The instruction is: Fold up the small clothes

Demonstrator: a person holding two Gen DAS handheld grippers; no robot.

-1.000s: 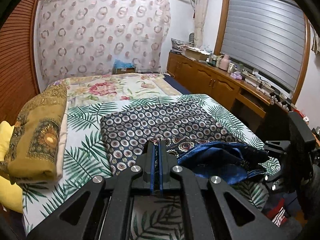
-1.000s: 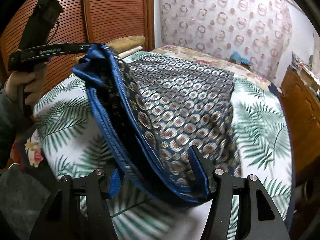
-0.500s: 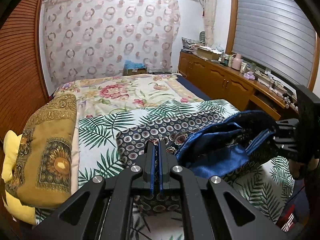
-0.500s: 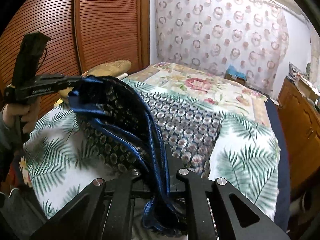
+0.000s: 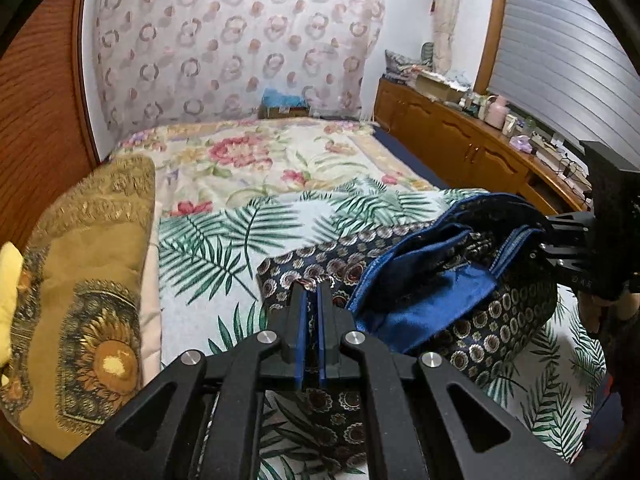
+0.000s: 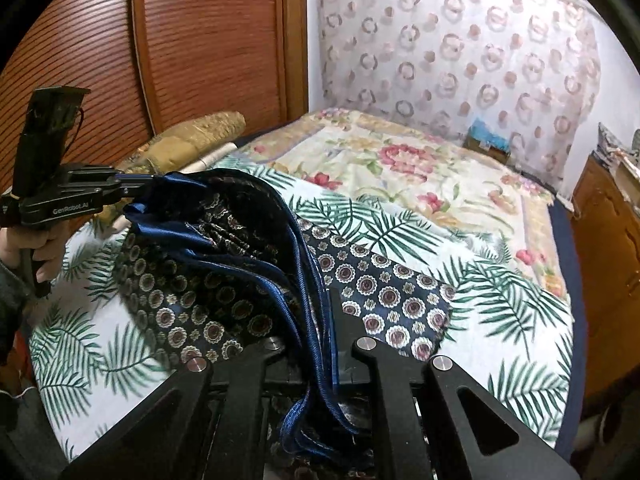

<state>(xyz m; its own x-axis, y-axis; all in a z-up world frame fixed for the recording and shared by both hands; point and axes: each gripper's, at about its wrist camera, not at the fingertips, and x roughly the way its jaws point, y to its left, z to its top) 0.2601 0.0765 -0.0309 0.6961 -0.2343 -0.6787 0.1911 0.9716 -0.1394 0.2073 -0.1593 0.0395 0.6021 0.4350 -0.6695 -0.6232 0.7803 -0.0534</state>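
A dark navy garment [image 5: 460, 304] with round medallion print and blue lining hangs bunched between both grippers over the palm-leaf sheet [image 5: 224, 248]. My left gripper [image 5: 312, 292] is shut on one printed edge of it. In the right wrist view my right gripper [image 6: 324, 320] is shut on the gathered blue hem, which trails down between the fingers. There the garment [image 6: 224, 280] sags, and a flat part still lies on the bed. Each view shows the other gripper too: the right gripper [image 5: 540, 236] at the far right, the left gripper [image 6: 136, 184] at the left, held by a hand [image 6: 36, 248].
A gold patterned pillow [image 5: 88, 280] lies along the bed's left side by a slatted wooden door [image 6: 200, 40]. A floral cover [image 5: 260, 156] spans the far half of the bed. A cluttered wooden cabinet [image 5: 460, 148] runs along the right wall.
The right jaws have closed on the blue hem. Both grippers have drawn back with the garment, so it now lies bunched near the bed's front and covers less of the sheet.
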